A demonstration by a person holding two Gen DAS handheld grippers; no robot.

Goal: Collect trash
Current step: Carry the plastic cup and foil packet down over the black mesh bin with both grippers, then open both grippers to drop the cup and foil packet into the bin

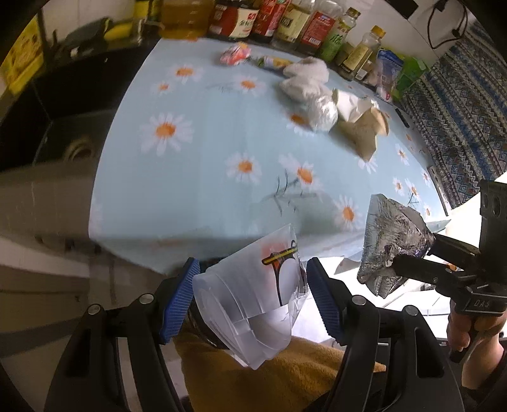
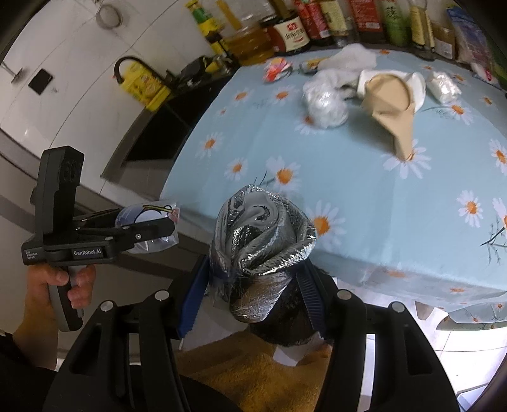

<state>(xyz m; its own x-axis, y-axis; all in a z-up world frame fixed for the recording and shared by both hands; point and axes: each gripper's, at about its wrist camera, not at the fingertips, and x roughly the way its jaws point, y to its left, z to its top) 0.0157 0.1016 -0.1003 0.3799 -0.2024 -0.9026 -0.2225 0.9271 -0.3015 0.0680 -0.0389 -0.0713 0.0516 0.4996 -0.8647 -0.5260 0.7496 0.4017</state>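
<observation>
My left gripper (image 1: 250, 298) is shut on a crushed clear plastic cup (image 1: 253, 304) with a printed label, held off the table's near edge; it also shows in the right wrist view (image 2: 149, 228). My right gripper (image 2: 253, 285) is shut on a crumpled silver foil bag (image 2: 259, 250), also seen in the left wrist view (image 1: 393, 241). More trash lies on the daisy tablecloth (image 1: 206, 177): a brown paper bag (image 2: 393, 107), a clear plastic wad (image 2: 326, 104), white tissue (image 1: 307, 76) and a red-pink wrapper (image 1: 234, 54).
Sauce and oil bottles (image 1: 285, 19) line the table's far edge. A dark sink (image 1: 69, 139) lies left of the table. A yellow-brown towel (image 1: 269, 374) sits below both grippers. A patterned cloth (image 1: 459, 104) hangs at the right.
</observation>
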